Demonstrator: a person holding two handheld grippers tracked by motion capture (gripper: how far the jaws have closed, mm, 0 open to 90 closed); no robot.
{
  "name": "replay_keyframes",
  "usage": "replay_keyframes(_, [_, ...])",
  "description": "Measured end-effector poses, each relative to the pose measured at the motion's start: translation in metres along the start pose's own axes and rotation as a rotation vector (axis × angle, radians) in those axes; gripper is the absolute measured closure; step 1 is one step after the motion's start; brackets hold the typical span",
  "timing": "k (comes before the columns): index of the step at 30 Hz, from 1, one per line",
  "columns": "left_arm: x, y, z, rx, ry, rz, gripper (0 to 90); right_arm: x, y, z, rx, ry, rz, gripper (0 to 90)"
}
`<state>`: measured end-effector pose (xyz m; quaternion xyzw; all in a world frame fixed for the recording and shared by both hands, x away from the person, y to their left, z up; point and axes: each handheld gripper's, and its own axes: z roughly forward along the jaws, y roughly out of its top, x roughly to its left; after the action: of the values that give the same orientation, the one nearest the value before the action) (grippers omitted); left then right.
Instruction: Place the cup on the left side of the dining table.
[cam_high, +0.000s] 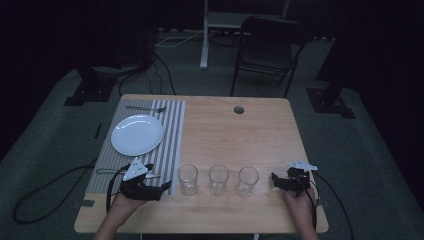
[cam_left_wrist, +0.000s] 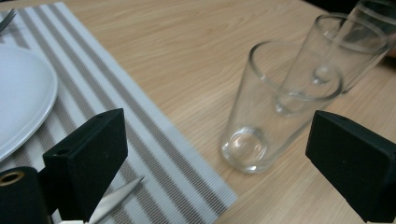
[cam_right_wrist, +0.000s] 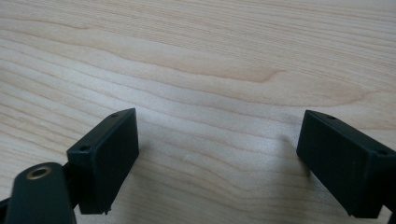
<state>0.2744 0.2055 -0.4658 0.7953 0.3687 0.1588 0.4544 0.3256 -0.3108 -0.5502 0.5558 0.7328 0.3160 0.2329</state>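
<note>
The nearest glass (cam_left_wrist: 275, 109) to the left gripper (cam_high: 161, 191) was a plain, clear tumbler, empty, wider at the rim than at its thick base, and it stood upright on the bare wood of the table (cam_high: 235, 135). It was the leftmost of three in a row along the near side, just right of the striped placemat (cam_high: 172, 130). In the left gripper view it showed ahead between the two black jaws, which stood wide apart with nothing touching either of them. The middle glass (cam_high: 218, 179) and the right glass (cam_high: 247, 180) looked the same, each apart from its neighbour; seen through the first glass in the left gripper view, they overlapped behind it.

On the placemat lay a white plate (cam_high: 137, 134), empty, with a fork (cam_high: 145, 108) on the far side of it. A knife (cam_left_wrist: 114, 199) lay on the mat at the near side, its blade tip showing just under the left jaw.

The right gripper (cam_high: 276, 180) was held low over the table at the right, just beyond the right glass and pointing toward it. Its jaws were also apart, with only bare wood between them.

Nothing stood between the left gripper and the nearest glass. A round hole (cam_high: 239, 109) sat in the table near its far edge. Beyond the table stood a dark chair (cam_high: 267, 50) on the carpet.
</note>
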Motion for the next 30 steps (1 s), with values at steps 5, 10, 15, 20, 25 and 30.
replay_keyframes(5, [-0.007, 0.01, 0.005, -0.003, -0.022, 0.027, 6.1, 0.0, 0.0, 0.0, 0.0, 0.0, 0.0, 12.4])
replay_keyframes(10, [-0.013, 0.02, 0.011, 0.002, -0.039, 0.055, 6.1, 0.0, 0.0, 0.0, 0.0, 0.0, 0.0, 12.4])
replay_keyframes(15, [-0.017, 0.03, 0.018, 0.011, -0.06, 0.077, 6.1, 0.0, 0.0, 0.0, 0.0, 0.0, 0.0, 12.4])
replay_keyframes(20, [-0.022, 0.037, 0.026, 0.024, -0.078, 0.087, 6.1, 0.0, 0.0, 0.0, 0.0, 0.0, 0.0, 12.4])
replay_keyframes(25, [-0.029, 0.043, 0.036, 0.039, -0.113, 0.105, 6.1, 0.0, 0.0, 0.0, 0.001, 0.0, -0.001, 12.4])
replay_keyframes(30, [-0.036, 0.051, 0.044, 0.041, -0.146, 0.116, 6.1, 0.0, 0.0, 0.0, 0.0, 0.0, -0.001, 12.4])
